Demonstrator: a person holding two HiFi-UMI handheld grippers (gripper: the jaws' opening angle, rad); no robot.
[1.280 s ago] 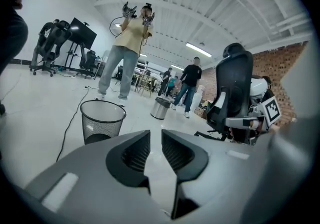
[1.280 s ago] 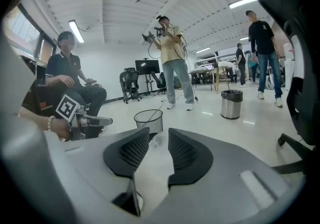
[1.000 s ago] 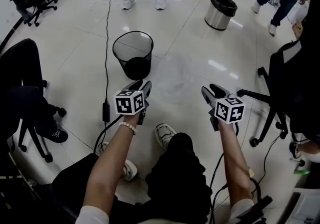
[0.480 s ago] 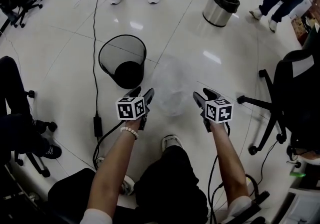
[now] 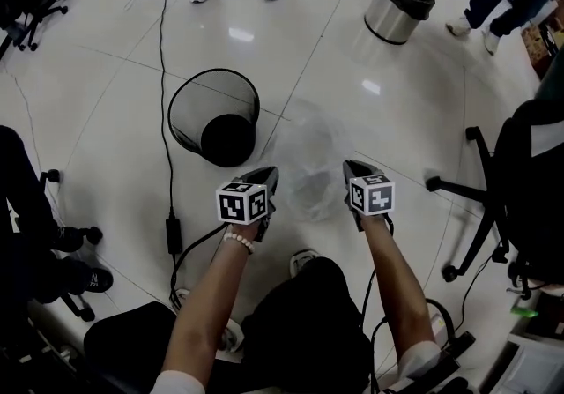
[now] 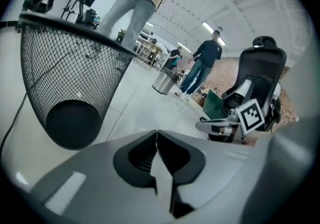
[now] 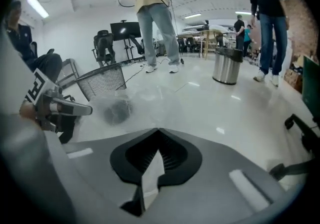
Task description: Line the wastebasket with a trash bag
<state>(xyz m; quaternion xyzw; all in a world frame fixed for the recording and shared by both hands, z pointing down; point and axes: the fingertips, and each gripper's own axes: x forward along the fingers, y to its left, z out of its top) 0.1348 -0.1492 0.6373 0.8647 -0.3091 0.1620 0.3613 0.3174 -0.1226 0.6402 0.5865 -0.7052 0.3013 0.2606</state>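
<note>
Left gripper (image 5: 268, 177) and right gripper (image 5: 350, 168) have both just closed, jaws shut on the side edges of the clear trash bag (image 5: 308, 150), crumpled on the floor at frame center. The black mesh wastebasket (image 5: 181, 115) stands empty just upper left of the bag.

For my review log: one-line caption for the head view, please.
Seated person's left gripper and right gripper, both shut, flank a clear trash bag beside an unlined mesh wastebasket.
</note>
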